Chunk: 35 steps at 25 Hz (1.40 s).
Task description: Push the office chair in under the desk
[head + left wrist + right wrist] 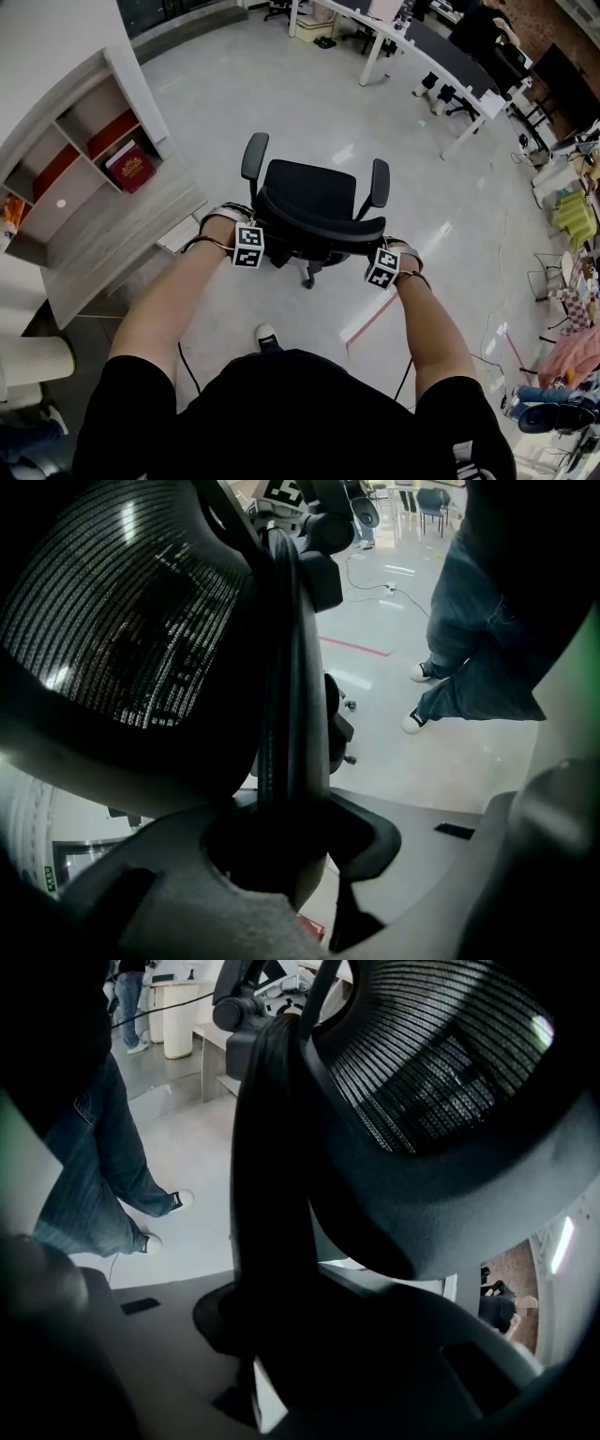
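Transport step, grasp established: the left gripper (249, 242) and the right gripper (383, 265) each have their jaws partly closed and clamped on the top rim of the backrest (323, 230) of the office chair (314, 202), one near each upper corner. In each gripper view the dark rim runs between the jaws, with the mesh panel looming just beyond. The chair stands on open floor (281, 84), seat facing away from the person. Its left side is near the outer corner of the wood-grain desk (112, 239) at the floor's left edge, and it is well apart from the white desks (422, 56) at the far right edge. It is under neither desk, so the task is judged early. The next move calls for swinging the chair towards the intended desk, probably the wood-grain one, and rolling it in evenly with both grips.
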Tool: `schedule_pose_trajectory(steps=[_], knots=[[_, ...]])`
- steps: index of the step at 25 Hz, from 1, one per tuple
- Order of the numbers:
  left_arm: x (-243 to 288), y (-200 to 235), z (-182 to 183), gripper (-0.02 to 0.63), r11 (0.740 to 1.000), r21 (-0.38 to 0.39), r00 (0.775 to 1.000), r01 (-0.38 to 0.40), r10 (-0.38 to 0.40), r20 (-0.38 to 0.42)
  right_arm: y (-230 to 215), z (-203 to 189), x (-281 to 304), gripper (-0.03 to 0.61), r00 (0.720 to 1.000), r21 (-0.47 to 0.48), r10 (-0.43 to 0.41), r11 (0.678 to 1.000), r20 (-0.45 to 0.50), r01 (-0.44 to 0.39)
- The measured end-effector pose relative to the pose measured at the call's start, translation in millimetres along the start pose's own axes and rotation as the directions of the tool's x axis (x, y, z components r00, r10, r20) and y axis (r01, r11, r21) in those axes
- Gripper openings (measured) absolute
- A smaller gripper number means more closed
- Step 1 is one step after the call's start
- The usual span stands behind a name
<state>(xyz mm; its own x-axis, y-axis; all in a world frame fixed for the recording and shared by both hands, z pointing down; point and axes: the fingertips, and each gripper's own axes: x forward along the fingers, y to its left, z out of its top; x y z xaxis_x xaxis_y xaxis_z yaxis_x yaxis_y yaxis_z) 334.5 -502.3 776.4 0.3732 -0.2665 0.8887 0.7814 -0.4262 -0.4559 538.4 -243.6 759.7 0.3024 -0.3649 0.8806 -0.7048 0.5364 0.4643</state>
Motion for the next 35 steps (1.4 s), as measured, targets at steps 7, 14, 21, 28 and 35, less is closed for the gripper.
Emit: schedule_pose_trajectory(steps=[7, 14, 21, 28, 35], knots=[[-11.9, -31.0, 11.3, 0.088, 0.999, -0.031, 0.999, 0.031, -0.032, -0.043, 24.3, -7.0, -12.6, 0.101, 1.0, -0.025, 0.003, 1.0, 0.021, -0.003], [-35.3, -77.0, 30.8, 0.087, 0.996, -0.08, 0.996, 0.038, -0.045, -0.077, 55.2, -19.3, -30.5, 0.101, 0.999, -0.072, 0.009, 0.997, 0.045, -0.005], [-56.9, -114.7, 55.8, 0.087, 0.991, -0.123, 0.992, 0.045, -0.059, -0.112, 82.4, -37.0, -48.3, 0.101, 0.998, -0.109, 0.01, 0.994, 0.059, -0.004], [-75.6, -149.3, 73.8, 0.087, 0.988, -0.149, 0.991, 0.029, -0.048, -0.125, 109.3, -46.0, -65.1, 0.101, 0.997, -0.141, 0.015, 0.99, 0.077, -0.004], [-93.3, -185.3, 93.5, 0.084, 0.986, -0.166, 0.989, 0.014, -0.038, -0.142, 141.1, -57.0, -82.9, 0.101, 0.996, -0.167, 0.026, 0.986, 0.09, -0.011]])
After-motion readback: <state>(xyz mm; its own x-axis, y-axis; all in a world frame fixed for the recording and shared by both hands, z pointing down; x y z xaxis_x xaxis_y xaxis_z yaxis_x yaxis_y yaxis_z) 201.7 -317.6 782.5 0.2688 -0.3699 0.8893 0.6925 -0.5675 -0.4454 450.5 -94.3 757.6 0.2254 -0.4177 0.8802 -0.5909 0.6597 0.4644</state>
